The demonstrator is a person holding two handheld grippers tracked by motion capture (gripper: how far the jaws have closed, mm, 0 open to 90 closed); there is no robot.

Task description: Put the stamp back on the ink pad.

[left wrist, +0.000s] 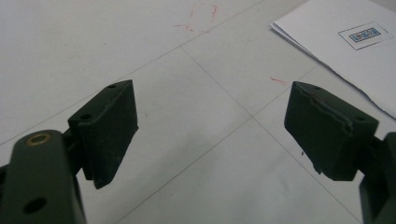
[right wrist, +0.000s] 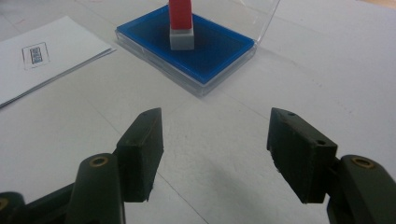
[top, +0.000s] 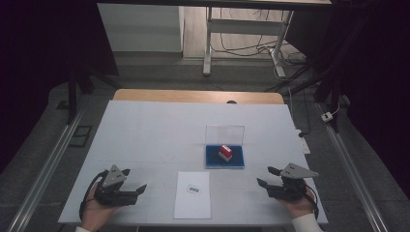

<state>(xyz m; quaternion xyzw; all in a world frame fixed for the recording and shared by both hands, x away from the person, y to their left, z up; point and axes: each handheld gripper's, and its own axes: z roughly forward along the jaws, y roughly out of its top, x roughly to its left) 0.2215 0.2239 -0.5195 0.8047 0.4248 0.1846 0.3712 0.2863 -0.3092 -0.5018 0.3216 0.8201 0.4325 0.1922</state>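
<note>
A blue pad in a clear case (top: 225,157) with its lid raised lies right of the table's middle, and a red and grey stamp (top: 225,152) stands on it. The stamp (right wrist: 180,24) and the blue pad (right wrist: 219,51) lie ahead of my right gripper (right wrist: 215,135), which is open with nothing between its jaws. In the high view the right gripper (top: 269,176) is held low at the front right. My left gripper (top: 134,180) rests at the front left, open and empty (left wrist: 210,121). A stack of white sheets (top: 193,194) with a small printed label (top: 193,189) lies between the two grippers.
The white table top (top: 159,130) has faint grid lines and a few red marks (left wrist: 201,21). A desk frame with cables (top: 251,43) stands on the floor beyond the table. Metal rails (top: 43,169) run along both sides.
</note>
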